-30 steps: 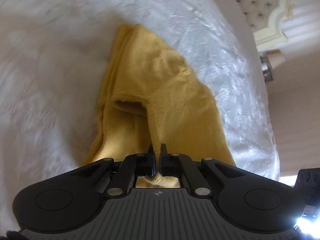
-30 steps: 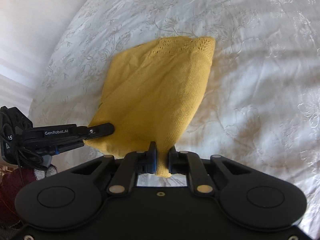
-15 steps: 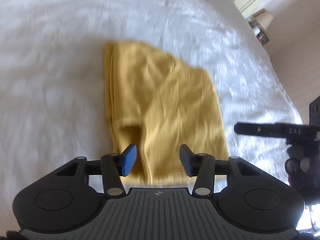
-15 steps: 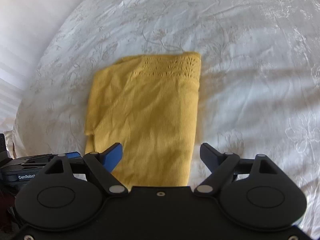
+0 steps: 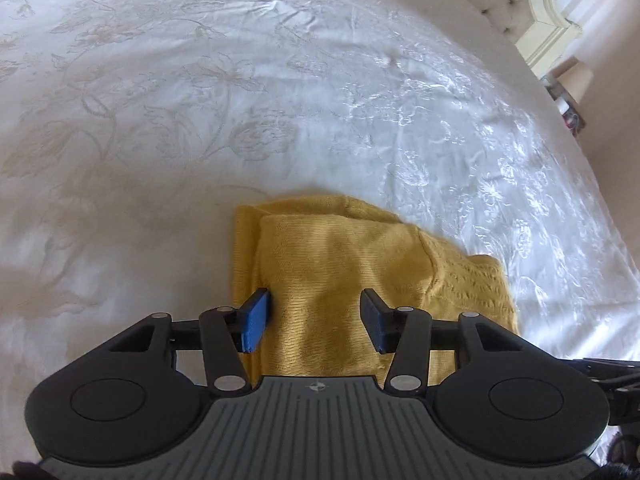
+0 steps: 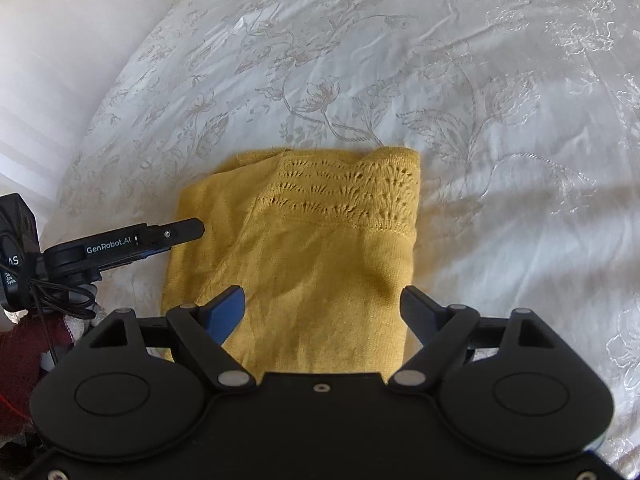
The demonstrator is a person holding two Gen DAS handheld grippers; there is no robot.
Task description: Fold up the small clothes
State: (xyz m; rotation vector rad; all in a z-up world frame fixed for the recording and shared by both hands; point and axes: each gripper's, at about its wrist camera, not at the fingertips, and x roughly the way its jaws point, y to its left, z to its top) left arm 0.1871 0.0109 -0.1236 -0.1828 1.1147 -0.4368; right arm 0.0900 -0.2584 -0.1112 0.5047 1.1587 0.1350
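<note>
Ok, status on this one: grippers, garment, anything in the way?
Left gripper and right gripper open, jaws just released. Yellow knit garment folded flat on white bedspread. Nothing in the way.

Your mustard-yellow knit garment (image 6: 320,264) lies folded flat on the bedspread, in the lower centre of both views. Its openwork lace band runs across the upper edge in the right wrist view.
</note>
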